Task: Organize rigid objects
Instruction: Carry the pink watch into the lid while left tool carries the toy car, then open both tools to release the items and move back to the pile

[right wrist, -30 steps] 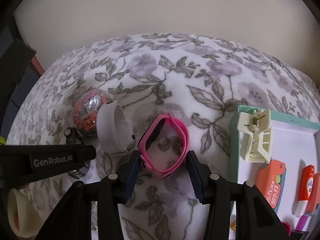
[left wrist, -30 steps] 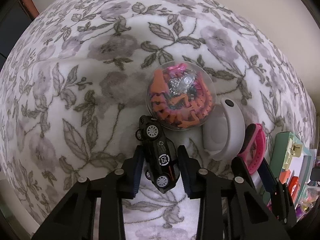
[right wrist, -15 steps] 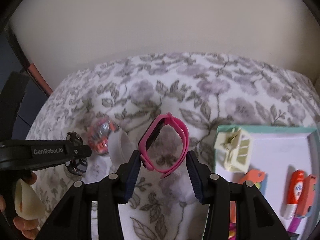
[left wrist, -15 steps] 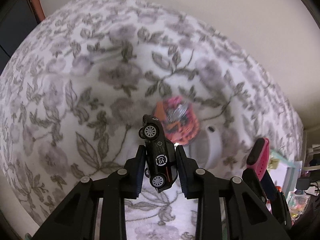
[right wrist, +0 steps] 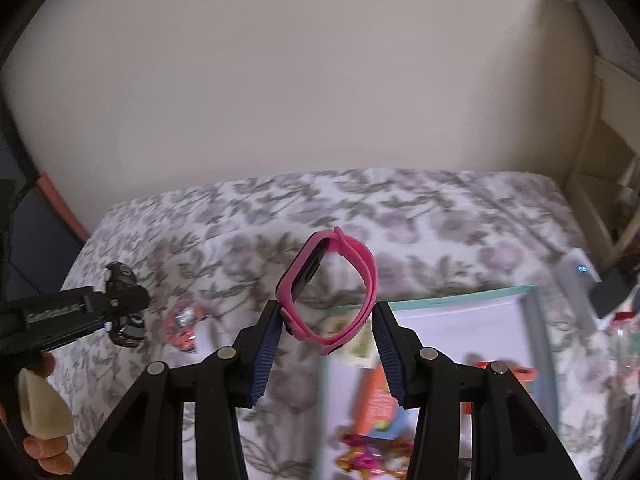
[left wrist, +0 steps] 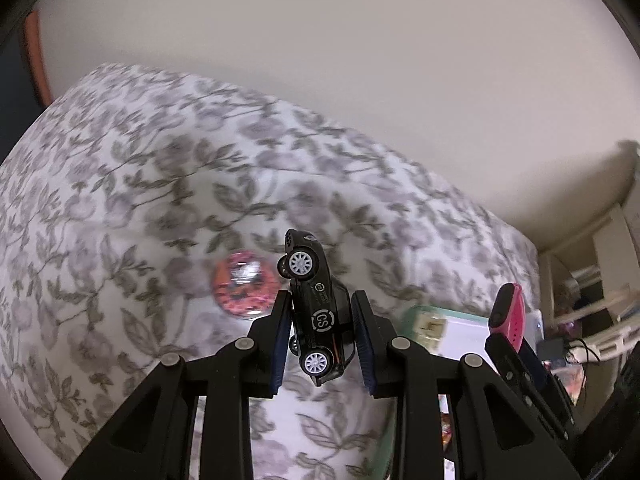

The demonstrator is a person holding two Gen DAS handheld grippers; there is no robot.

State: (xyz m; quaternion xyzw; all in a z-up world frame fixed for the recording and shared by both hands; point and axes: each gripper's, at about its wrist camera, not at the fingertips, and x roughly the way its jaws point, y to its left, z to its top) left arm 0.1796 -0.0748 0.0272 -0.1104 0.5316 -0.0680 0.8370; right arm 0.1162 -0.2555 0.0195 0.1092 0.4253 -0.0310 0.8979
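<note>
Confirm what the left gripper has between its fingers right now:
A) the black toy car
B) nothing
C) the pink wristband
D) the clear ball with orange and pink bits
A: in the left wrist view the left gripper is clamped on the black toy car, held clear of the floral cloth; the pink wristband sits in the right gripper.

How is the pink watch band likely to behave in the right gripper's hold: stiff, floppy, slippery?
The band keeps its loop shape between the right gripper's pads, so it is probably springy, not floppy. Squeezed across an open loop, it may flex and pivot. Its smooth strap looks somewhat slippery, though the ribbed pads likely help. It seems light.
</note>
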